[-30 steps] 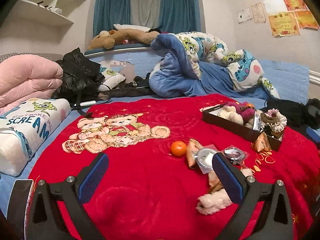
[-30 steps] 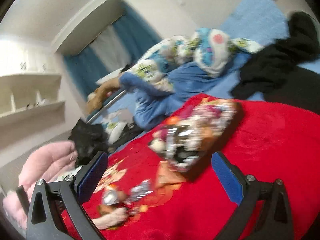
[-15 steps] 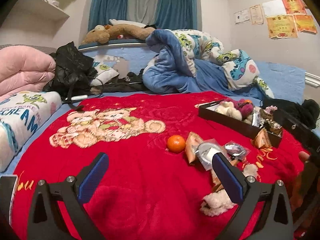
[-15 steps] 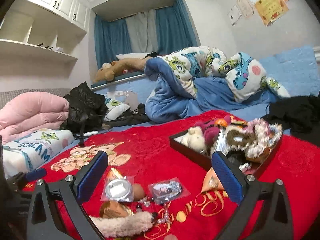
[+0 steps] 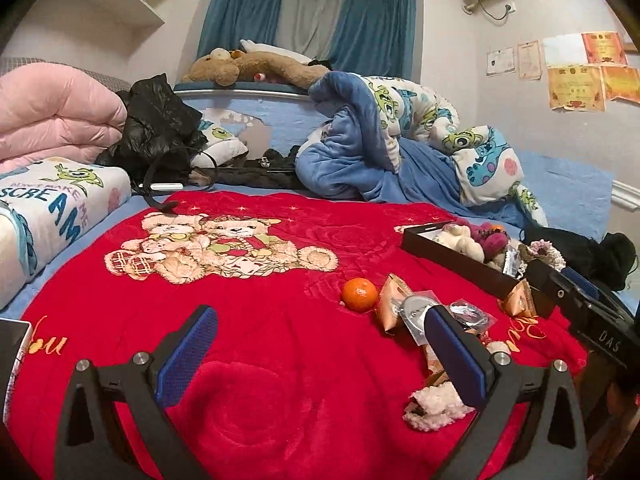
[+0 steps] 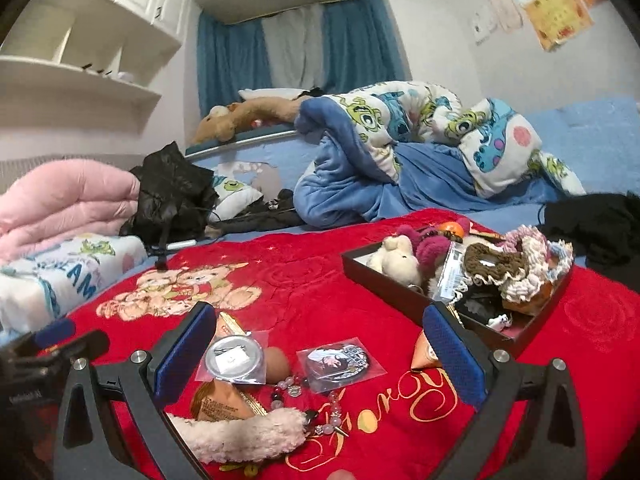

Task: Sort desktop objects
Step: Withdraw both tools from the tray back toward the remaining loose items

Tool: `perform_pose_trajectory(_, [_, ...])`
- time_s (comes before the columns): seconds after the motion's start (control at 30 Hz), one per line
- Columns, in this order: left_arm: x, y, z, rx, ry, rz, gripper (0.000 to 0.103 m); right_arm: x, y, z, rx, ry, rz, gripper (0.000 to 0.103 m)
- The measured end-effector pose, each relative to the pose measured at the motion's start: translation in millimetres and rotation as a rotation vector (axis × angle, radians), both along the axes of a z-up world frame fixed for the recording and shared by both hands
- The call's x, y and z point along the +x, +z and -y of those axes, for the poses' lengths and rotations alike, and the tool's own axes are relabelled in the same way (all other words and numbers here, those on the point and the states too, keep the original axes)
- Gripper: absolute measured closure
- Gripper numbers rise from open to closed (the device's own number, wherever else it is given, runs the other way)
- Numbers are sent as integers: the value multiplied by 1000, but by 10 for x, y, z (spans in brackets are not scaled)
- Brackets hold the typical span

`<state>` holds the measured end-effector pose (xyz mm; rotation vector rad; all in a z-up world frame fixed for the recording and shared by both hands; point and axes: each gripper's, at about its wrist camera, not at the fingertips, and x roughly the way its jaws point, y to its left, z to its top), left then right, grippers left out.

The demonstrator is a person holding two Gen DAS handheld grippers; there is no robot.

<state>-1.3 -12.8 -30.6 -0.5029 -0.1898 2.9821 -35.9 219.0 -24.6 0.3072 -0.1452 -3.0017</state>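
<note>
On the blanket point(image 6: 280, 292), between the right claw's point(image 6: 320, 356) fingers, lie two bagged badges point(image 6: 236, 358), an egg-shaped ball point(image 6: 276, 362) between them, beads point(image 6: 288, 390) and a plush tail point(image 6: 244, 432) nearer the claw. Beyond its right finger sits the tray point(image 6: 384, 284), plush toys point(image 6: 400, 258) in it. An orange point(image 5: 359, 294) lies ahead of the left claw point(image 5: 320, 360), left of the badges.

Black gripper point(image 5: 320, 354) frames — blue pads point(image 5: 188, 356), silver screws.
</note>
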Motion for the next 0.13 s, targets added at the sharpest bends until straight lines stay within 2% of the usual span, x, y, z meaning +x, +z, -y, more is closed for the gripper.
perform_pose_trajectory(0.13, [-17,-4,-33,-12,0,6,0,33,3,33,19,5,-14,0])
